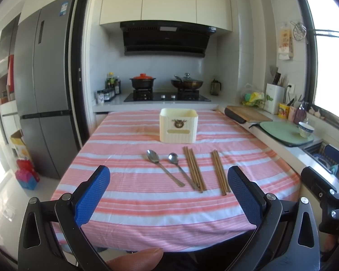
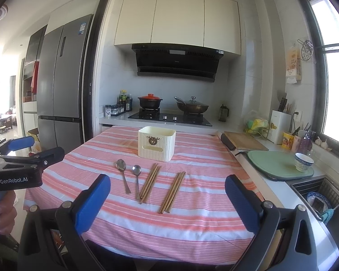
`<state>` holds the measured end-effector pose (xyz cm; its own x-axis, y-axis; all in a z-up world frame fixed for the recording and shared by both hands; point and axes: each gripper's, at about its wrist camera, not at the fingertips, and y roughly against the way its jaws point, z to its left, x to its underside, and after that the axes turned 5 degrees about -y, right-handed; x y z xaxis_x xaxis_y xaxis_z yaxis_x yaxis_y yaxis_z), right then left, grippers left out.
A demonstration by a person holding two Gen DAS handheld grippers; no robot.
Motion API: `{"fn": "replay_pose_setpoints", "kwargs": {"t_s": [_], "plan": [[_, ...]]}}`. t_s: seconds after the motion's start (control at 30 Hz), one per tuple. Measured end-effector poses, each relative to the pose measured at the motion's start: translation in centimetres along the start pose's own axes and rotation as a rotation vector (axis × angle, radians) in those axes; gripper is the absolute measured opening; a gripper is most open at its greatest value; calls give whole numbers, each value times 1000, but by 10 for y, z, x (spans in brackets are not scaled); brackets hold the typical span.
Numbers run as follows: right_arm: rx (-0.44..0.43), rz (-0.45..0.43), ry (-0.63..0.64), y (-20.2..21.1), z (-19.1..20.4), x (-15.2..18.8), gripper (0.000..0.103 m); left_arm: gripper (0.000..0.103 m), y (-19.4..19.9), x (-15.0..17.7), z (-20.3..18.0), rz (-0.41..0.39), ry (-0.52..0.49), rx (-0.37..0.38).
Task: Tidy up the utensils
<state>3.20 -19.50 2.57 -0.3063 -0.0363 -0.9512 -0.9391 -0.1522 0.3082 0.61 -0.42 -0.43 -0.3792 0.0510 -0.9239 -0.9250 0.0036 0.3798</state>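
Observation:
On the pink striped tablecloth [image 1: 128, 203] lie two metal spoons, a larger one [image 1: 162, 166] and a smaller one [image 1: 182, 170], and two bundles of wooden chopsticks [image 1: 194, 169] [image 1: 220, 172]. A cream utensil holder [image 1: 178, 125] stands behind them, upright. My left gripper [image 1: 168, 194] is open and empty, above the near table edge. In the right wrist view the spoons [image 2: 123, 177] [image 2: 137, 179], chopstick bundles [image 2: 150, 183] [image 2: 173, 192] and holder [image 2: 156, 143] show again. My right gripper [image 2: 167, 201] is open and empty, short of the utensils.
A counter to the right holds a wooden cutting board [image 2: 244, 143], a green board [image 2: 280, 164] with a bowl [image 2: 304, 161], and a sink [image 2: 321, 194]. Stove with pots [image 2: 169, 108] behind. Fridge [image 2: 63, 85] at left. The left gripper's body [image 2: 18, 169] shows at left.

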Motion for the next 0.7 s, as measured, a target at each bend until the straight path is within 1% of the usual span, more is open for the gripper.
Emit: {"fn": "replay_pose_setpoints", "kwargs": {"t_s": [0.7], "plan": [[1, 0, 2, 0, 1, 0, 103, 103, 0, 2, -2, 2, -1, -3]]}}
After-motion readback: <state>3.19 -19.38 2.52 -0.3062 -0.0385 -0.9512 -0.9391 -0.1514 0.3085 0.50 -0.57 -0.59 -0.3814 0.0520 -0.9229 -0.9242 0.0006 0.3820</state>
